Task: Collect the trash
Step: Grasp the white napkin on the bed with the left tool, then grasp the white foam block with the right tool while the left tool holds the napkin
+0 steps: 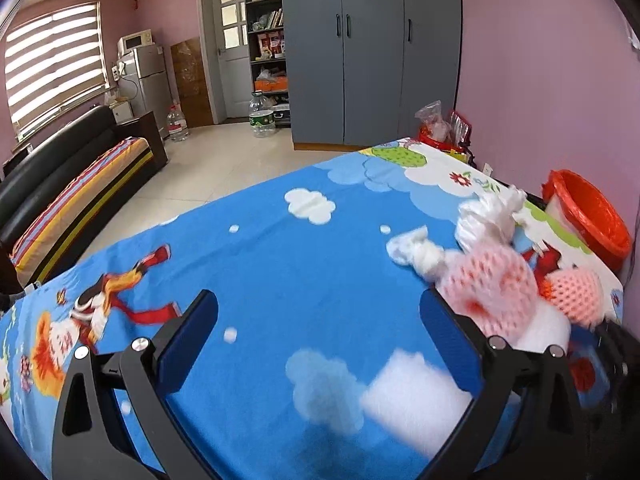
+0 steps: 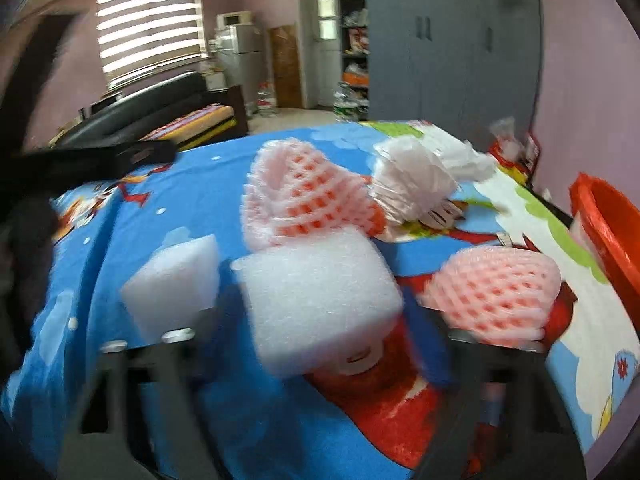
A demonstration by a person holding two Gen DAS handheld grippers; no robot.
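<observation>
Left claw [image 1: 318,308] is hanging open over the blue cloth-covered bench [image 1: 280,248]. Right claw [image 2: 320,344] is straddling a white foam block [image 2: 320,300], jaws apart; whether its pads are pressing it is unclear. Pink foam nets [image 2: 304,196] are lying beyond; the red-lined bin [image 2: 608,232] is standing at the far right edge.

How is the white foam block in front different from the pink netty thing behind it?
The white foam block is boxy with flat, solid sides; the pink foam net is rounded and full of holes. The block is plain white, while the net is pink with red showing through its mesh. The block lies nearer the camera; the net lies just behind it. Both look like soft packing foam lying on the blue cartoon cloth.
</observation>
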